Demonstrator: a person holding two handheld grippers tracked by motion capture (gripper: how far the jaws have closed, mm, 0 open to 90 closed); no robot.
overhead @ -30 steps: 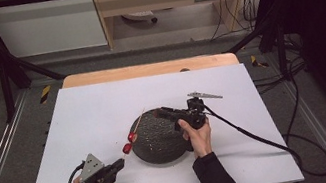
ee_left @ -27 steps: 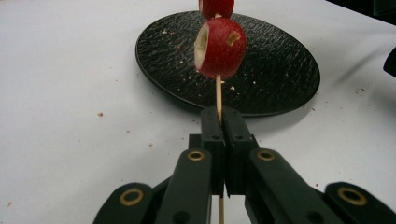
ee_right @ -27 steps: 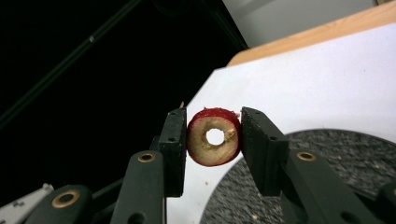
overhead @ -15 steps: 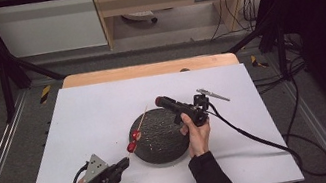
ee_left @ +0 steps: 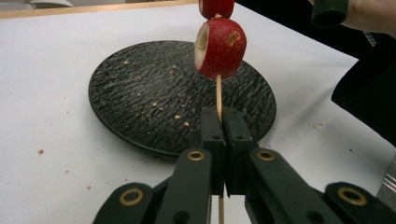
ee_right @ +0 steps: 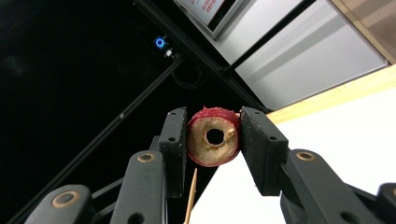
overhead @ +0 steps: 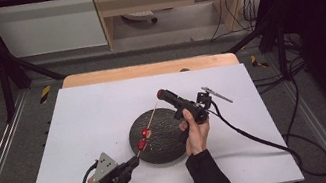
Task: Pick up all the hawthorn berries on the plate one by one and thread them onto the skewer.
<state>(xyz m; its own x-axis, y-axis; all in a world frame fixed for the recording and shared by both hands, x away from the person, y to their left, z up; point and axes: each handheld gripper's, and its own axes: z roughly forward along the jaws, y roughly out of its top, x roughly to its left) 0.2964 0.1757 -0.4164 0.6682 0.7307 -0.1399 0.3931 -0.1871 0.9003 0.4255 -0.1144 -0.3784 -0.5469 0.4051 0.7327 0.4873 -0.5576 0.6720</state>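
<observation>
The left gripper [ee_left: 223,154] has its jaws pressed tight together on the lower end of a thin wooden skewer [ee_left: 218,95], which rises straight out from between them; the bottom tip of the stick is cut off below the frame in the left gripper view. Just beyond the jaws, a red fruit slice [ee_left: 220,46] sits threaded on the skewer, and a second red piece [ee_left: 216,6] above it is cropped by the top edge. The right gripper [ee_right: 214,139] pinches a cored red fruit ring [ee_right: 214,142] between its two pads, jaws partway closed on it, with the skewer's pointed tip showing just below the ring; whether tip and ring touch is hard to make out. Under and ahead of the left gripper lies a round black textured plate [ee_left: 140,102] scattered with crumbs, resting on a white table [overhead: 90,119]. Farther out, a wooden board edge [overhead: 147,69], dark frame rails and loose cables on the floor.
</observation>
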